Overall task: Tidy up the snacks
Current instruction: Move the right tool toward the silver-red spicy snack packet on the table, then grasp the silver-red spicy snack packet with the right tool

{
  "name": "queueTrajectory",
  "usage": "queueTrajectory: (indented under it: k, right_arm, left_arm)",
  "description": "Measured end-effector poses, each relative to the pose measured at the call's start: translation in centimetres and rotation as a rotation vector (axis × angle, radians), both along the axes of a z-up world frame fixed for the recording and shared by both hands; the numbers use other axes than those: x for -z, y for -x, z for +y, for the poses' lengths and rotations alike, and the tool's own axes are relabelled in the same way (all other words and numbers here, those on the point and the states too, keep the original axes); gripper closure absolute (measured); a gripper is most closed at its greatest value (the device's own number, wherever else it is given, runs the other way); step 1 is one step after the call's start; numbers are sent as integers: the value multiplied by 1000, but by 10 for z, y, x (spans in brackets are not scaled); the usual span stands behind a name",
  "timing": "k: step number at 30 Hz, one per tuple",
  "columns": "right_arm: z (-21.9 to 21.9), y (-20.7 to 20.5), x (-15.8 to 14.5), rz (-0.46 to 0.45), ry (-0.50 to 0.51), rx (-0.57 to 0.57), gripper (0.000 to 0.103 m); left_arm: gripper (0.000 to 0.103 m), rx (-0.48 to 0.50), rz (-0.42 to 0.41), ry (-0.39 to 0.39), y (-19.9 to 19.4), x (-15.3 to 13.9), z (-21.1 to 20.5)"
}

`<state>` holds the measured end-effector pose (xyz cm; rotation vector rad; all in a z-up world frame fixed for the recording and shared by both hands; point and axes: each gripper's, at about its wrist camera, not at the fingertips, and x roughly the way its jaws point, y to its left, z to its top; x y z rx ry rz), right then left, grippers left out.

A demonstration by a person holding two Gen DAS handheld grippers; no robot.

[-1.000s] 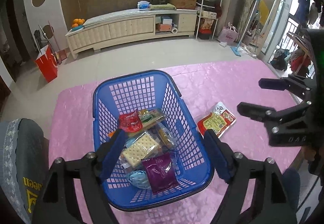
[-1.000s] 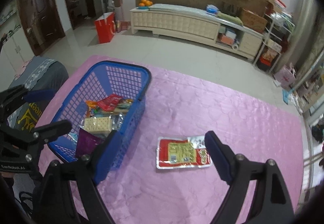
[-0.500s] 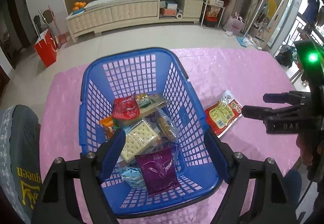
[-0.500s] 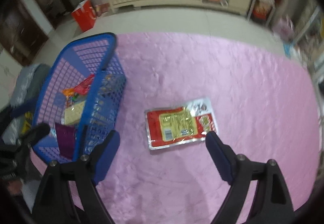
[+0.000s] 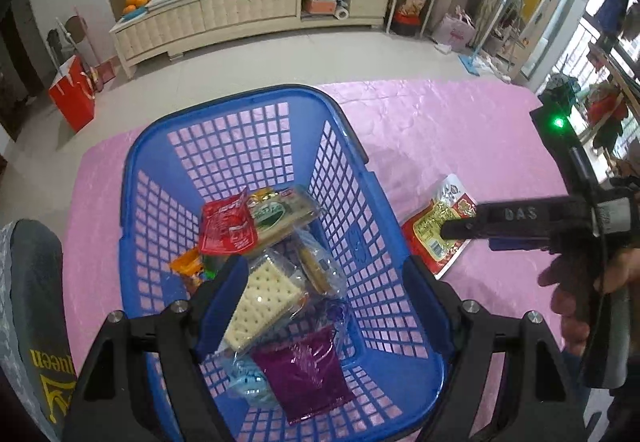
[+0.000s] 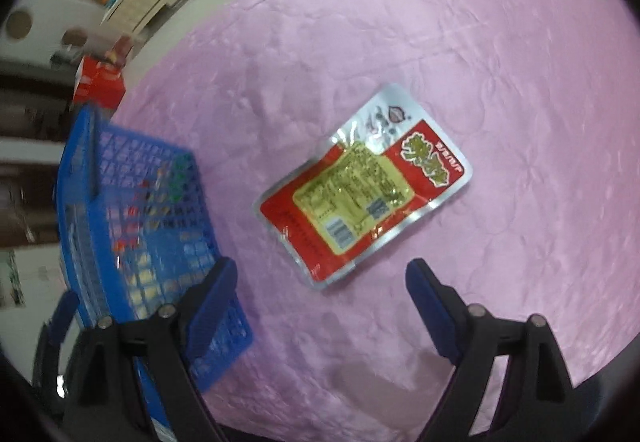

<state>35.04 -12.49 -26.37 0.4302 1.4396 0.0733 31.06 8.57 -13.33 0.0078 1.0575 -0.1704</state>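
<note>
The red-and-silver snack packet (image 6: pixel 362 182) lies flat on the pink worktop (image 6: pixel 500 42), alone and just beside the long side wall of the blue basket (image 5: pixel 352 242), not touching it. The right hand-held gripper (image 6: pixel 320 282) hangs above the packet's near end with its jaws wide apart and nothing between them; the packet lies askew to the line across the jaws. The left hand-held gripper (image 5: pixel 320 282) hovers over the basket with its jaws also apart and empty, the cracker pack (image 5: pixel 260 302) and the purple pouch (image 5: pixel 304 374) below it among the other snacks.

The likely next move is to pick the packet up and drop it into the basket, and the risks sit mostly in the packet itself. It is thin, glossy and pressed flat against the cloth, so fingers closing from above may slide over the film and close on nothing, or pinch a fold of the soft pink cover and drag it. Gripped only at a corner or the sealed edge, it could flop and slip out on the way across. The basket wall is close on that side; a low carry could knock the rim and shift the basket. The left hand-held gripper over the basket also crowds the drop zone, so the two could collide.
</note>
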Motion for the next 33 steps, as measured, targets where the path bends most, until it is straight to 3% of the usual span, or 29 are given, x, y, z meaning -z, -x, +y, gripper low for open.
queueTrajectory:
  k: [7,15,22,24,26,28,31,32,33]
  right_arm:
    - [6,-17,16,29,19,56,14]
    - [12,-34,27,17,63,68,14]
    - [38,-38,27,-5,169,-44,17]
    - [39,-33,24,-20,166,-58,27]
    - [35,-29,21,-40,177,-78,52]
    - [30,-26,21,-39,159,-103,71]
    - [29,-19,21,-75,180,-155,77]
    - [29,-14,21,-91,184,-174,85]
    - [33,-11,20,-91,151,-196,102]
  left_arm:
    - [25,55,18,-18,-19,7,-7]
    - [25,17,4,-8,-25,9,5]
    - [25,23,2,9,-20,14,8]
    - [25,23,1,8,-17,15,8]
    - [25,18,5,18,-15,17,9]
    - [25,12,8,25,-13,18,10]
    - [25,4,11,34,-11,18,11]
    - [25,3,12,33,-10,18,11]
    - [25,3,13,30,-9,16,10]
